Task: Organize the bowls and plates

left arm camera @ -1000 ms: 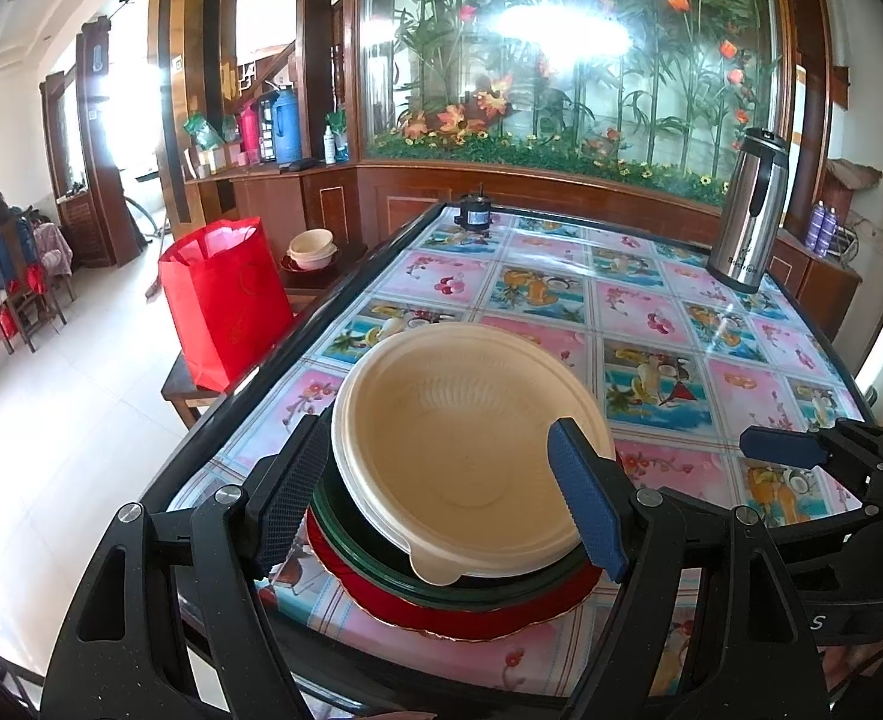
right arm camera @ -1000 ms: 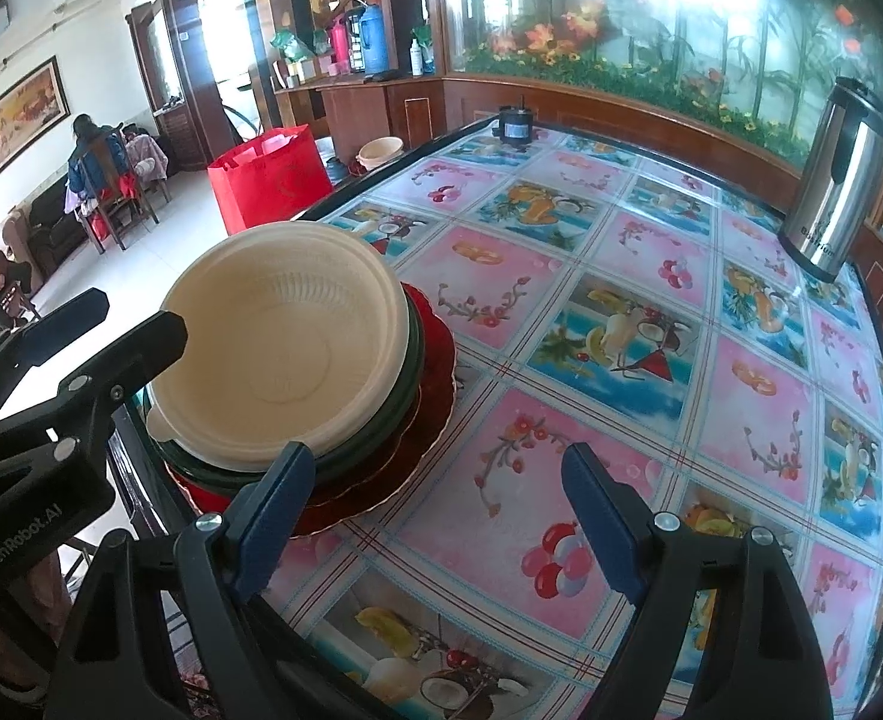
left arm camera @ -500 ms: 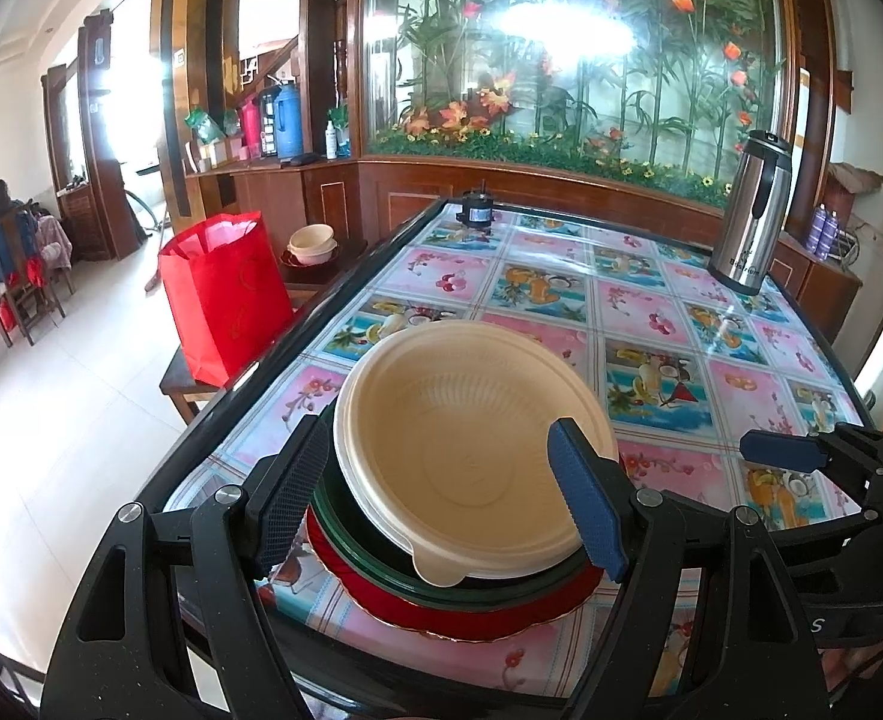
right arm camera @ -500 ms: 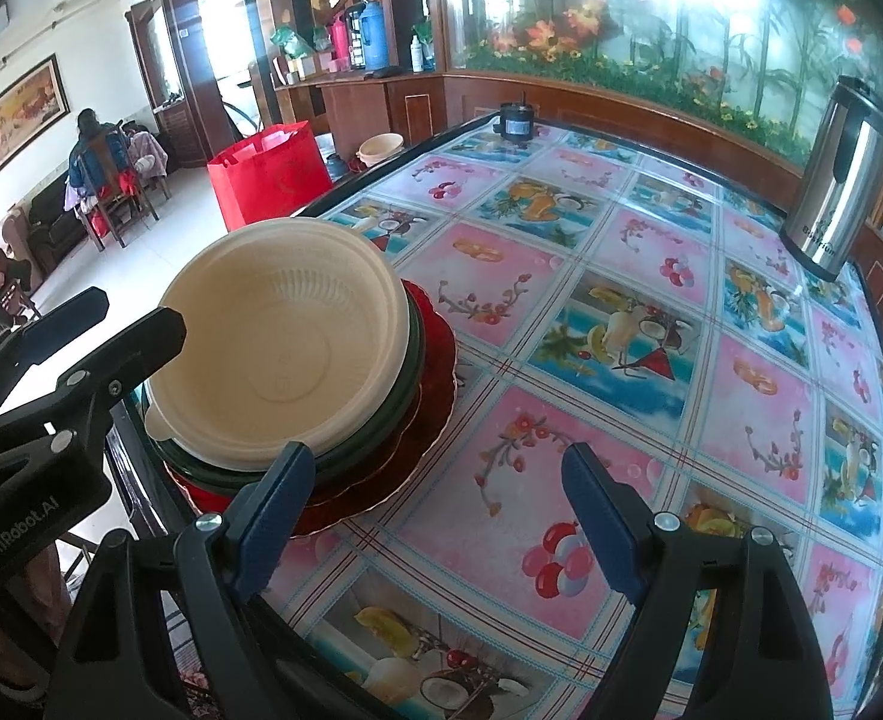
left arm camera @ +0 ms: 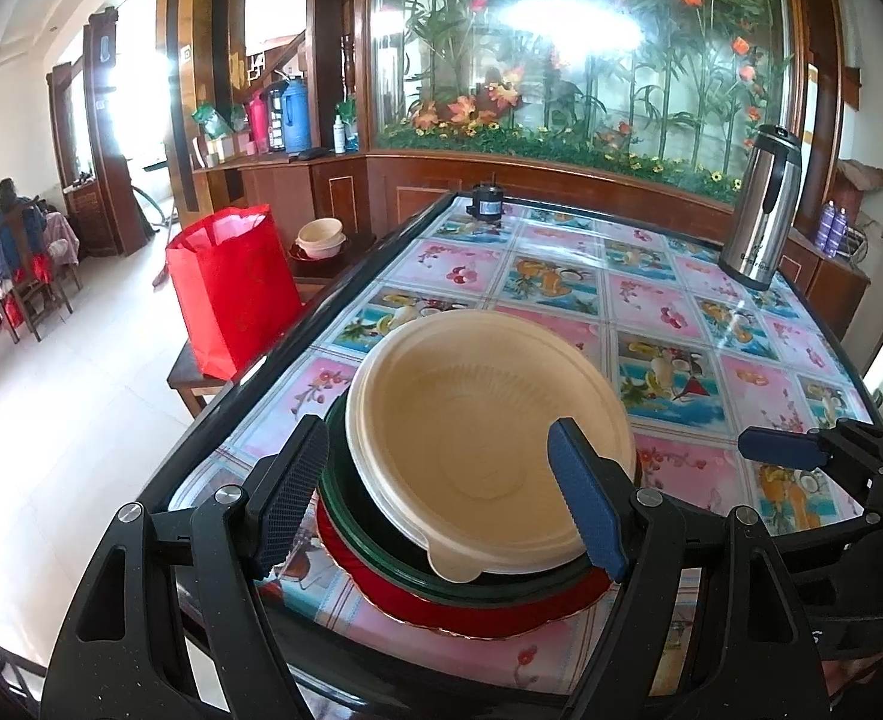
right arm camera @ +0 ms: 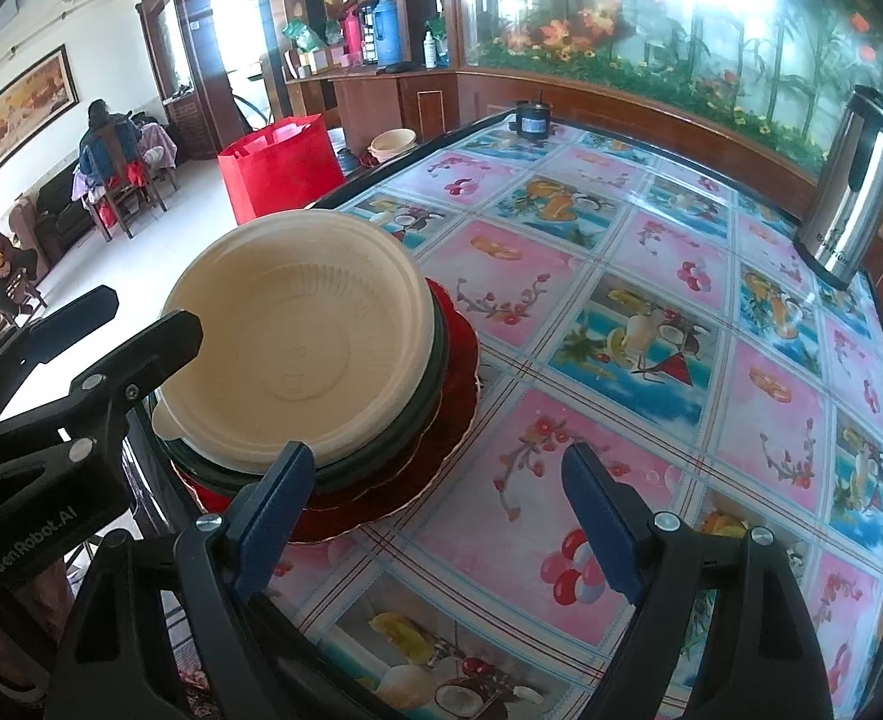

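Observation:
A cream bowl (left arm camera: 483, 432) sits in a dark green bowl (left arm camera: 381, 546) on a red plate (left arm camera: 441, 612), a stack at the table's near left corner. My left gripper (left arm camera: 438, 498) is open and empty, its fingers in front of the stack's near side. The stack also shows in the right wrist view: cream bowl (right arm camera: 297, 336), green bowl (right arm camera: 429, 396), red plate (right arm camera: 441, 438). My right gripper (right arm camera: 441, 516) is open and empty, just right of the stack, over the tablecloth.
The table (right arm camera: 651, 324) has a fruit-print cloth. A steel thermos jug (left arm camera: 762, 210) stands at the far right, a small black object (left arm camera: 487, 201) at the far edge. A red bag (left arm camera: 231, 288) and spare bowls (left arm camera: 320, 237) sit left of the table.
Both grippers stay open and nearly still. The views shift only slightly; the stack has not moved.

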The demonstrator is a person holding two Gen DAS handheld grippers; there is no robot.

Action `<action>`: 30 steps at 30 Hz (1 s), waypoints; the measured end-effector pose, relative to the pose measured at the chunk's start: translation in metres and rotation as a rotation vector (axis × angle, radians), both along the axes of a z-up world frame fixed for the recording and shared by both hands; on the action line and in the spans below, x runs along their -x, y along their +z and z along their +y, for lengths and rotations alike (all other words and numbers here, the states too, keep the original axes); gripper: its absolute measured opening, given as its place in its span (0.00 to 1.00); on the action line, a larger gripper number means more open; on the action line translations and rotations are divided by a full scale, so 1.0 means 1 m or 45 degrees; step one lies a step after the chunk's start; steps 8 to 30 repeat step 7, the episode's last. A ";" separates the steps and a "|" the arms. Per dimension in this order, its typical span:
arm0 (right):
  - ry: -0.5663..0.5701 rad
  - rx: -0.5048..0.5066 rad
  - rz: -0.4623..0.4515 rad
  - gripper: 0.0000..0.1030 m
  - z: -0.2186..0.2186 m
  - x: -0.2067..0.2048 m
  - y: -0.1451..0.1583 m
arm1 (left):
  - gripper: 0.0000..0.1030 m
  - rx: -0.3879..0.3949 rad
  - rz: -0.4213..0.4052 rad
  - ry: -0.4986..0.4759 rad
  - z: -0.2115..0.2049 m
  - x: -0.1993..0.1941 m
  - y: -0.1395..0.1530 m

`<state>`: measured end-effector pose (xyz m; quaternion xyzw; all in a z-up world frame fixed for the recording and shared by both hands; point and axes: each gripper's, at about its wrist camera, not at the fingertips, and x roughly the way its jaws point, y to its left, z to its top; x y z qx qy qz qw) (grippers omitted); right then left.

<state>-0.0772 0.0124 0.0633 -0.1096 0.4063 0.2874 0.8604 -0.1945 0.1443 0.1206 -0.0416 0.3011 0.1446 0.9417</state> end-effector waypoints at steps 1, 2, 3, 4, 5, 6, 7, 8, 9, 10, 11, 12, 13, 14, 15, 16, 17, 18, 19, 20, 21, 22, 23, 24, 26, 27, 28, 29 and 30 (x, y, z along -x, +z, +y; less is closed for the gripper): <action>0.003 0.003 0.002 0.82 0.001 0.000 -0.001 | 0.75 -0.009 -0.003 0.006 0.000 0.001 0.000; 0.004 0.004 0.003 0.82 0.001 0.000 -0.001 | 0.74 -0.018 -0.007 0.010 -0.001 0.002 0.001; 0.005 0.004 0.004 0.82 0.002 0.000 -0.001 | 0.75 -0.019 -0.009 0.009 -0.003 0.002 0.001; 0.006 0.002 0.006 0.82 0.002 -0.001 -0.002 | 0.75 -0.021 -0.011 0.009 -0.003 0.003 0.001; 0.006 0.001 0.007 0.82 0.002 -0.001 -0.002 | 0.75 -0.024 -0.013 0.011 -0.001 0.003 0.001; 0.006 0.002 0.005 0.82 0.002 -0.001 -0.002 | 0.75 -0.030 -0.016 0.012 -0.001 0.003 0.001; 0.006 0.002 0.005 0.82 0.002 -0.001 -0.002 | 0.75 -0.036 -0.020 0.005 -0.003 0.003 0.002; 0.006 0.002 0.005 0.82 0.002 -0.001 -0.002 | 0.75 -0.036 -0.020 0.005 -0.003 0.003 0.002; 0.006 0.002 0.005 0.82 0.002 -0.001 -0.002 | 0.75 -0.036 -0.020 0.005 -0.003 0.003 0.002; 0.006 0.002 0.005 0.82 0.002 -0.001 -0.002 | 0.75 -0.036 -0.020 0.005 -0.003 0.003 0.002; 0.006 0.002 0.005 0.82 0.002 -0.001 -0.002 | 0.75 -0.036 -0.020 0.005 -0.003 0.003 0.002; 0.006 0.002 0.005 0.82 0.002 -0.001 -0.002 | 0.75 -0.036 -0.020 0.005 -0.003 0.003 0.002; 0.006 0.002 0.005 0.82 0.002 -0.001 -0.002 | 0.75 -0.036 -0.020 0.005 -0.003 0.003 0.002; 0.006 0.002 0.005 0.82 0.002 -0.001 -0.002 | 0.75 -0.036 -0.020 0.005 -0.003 0.003 0.002; 0.006 0.002 0.005 0.82 0.002 -0.001 -0.002 | 0.75 -0.036 -0.020 0.005 -0.003 0.003 0.002; 0.006 0.002 0.005 0.82 0.002 -0.001 -0.002 | 0.75 -0.036 -0.020 0.005 -0.003 0.003 0.002; 0.006 0.002 0.005 0.82 0.002 -0.001 -0.002 | 0.75 -0.036 -0.020 0.005 -0.003 0.003 0.002; 0.006 0.002 0.005 0.82 0.002 -0.001 -0.002 | 0.75 -0.036 -0.020 0.005 -0.003 0.003 0.002; 0.006 0.002 0.005 0.82 0.002 -0.001 -0.002 | 0.75 -0.036 -0.020 0.005 -0.003 0.003 0.002; 0.006 0.002 0.005 0.82 0.002 -0.001 -0.002 | 0.75 -0.036 -0.020 0.005 -0.003 0.003 0.002; 0.006 0.002 0.005 0.82 0.002 -0.001 -0.002 | 0.75 -0.036 -0.020 0.005 -0.003 0.003 0.002; 0.006 0.002 0.005 0.82 0.002 -0.001 -0.002 | 0.75 -0.036 -0.020 0.005 -0.003 0.003 0.002; 0.006 0.002 0.005 0.82 0.002 -0.001 -0.002 | 0.75 -0.036 -0.020 0.005 -0.003 0.003 0.002; 0.006 0.002 0.005 0.82 0.002 -0.001 -0.002 | 0.75 -0.036 -0.020 0.005 -0.003 0.003 0.002; 0.006 0.002 0.005 0.82 0.002 -0.001 -0.002 | 0.75 -0.036 -0.020 0.005 -0.003 0.003 0.002; 0.006 0.002 0.005 0.82 0.002 -0.001 -0.002 | 0.75 -0.036 -0.020 0.005 -0.003 0.003 0.002; 0.006 0.002 0.005 0.82 0.002 -0.001 -0.002 | 0.75 -0.036 -0.020 0.005 -0.003 0.003 0.002; 0.006 0.002 0.005 0.82 0.002 -0.001 -0.002 | 0.75 -0.036 -0.020 0.005 -0.003 0.003 0.002; 0.006 0.002 0.005 0.82 0.002 -0.001 -0.002 | 0.75 -0.036 -0.020 0.005 -0.003 0.003 0.002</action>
